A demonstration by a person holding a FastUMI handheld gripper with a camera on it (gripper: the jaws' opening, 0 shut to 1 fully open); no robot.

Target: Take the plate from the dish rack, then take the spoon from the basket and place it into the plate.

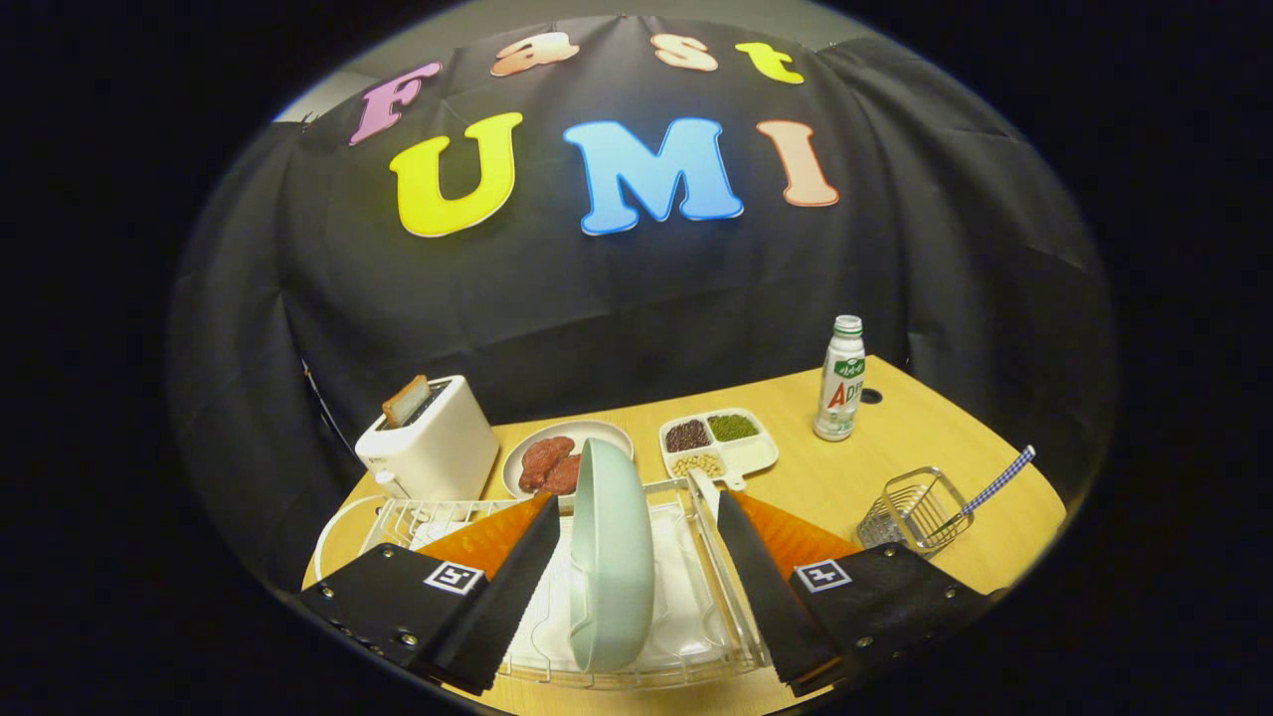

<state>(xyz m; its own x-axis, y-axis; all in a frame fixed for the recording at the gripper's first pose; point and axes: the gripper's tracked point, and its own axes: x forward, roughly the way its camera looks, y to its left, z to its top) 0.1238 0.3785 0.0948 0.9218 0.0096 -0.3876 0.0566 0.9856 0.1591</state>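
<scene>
Gripper (636,517): spread wide, fingers on both sides of the plate, not pressing on it.
Plate (612,552): pale green, standing on its edge in the dish rack, between the two fingers.
Dish rack (696,651): white wire, on the bench just under the fingers, with a white tray inside.
Basket (913,509): small wire basket on the bench, right of the rack, well apart from the plate.
Spoon (998,481): in the basket, checked handle leaning out to the right.
Bench (855,477): light wood.
Toaster (430,445): white, beyond the left finger, one slice of bread up.
Meat dish (557,459): round, beyond the plate.
Divided tray (718,444): beans and grains inside, beside the meat dish.
Bottle (840,379): upright, far side of the bench.
</scene>
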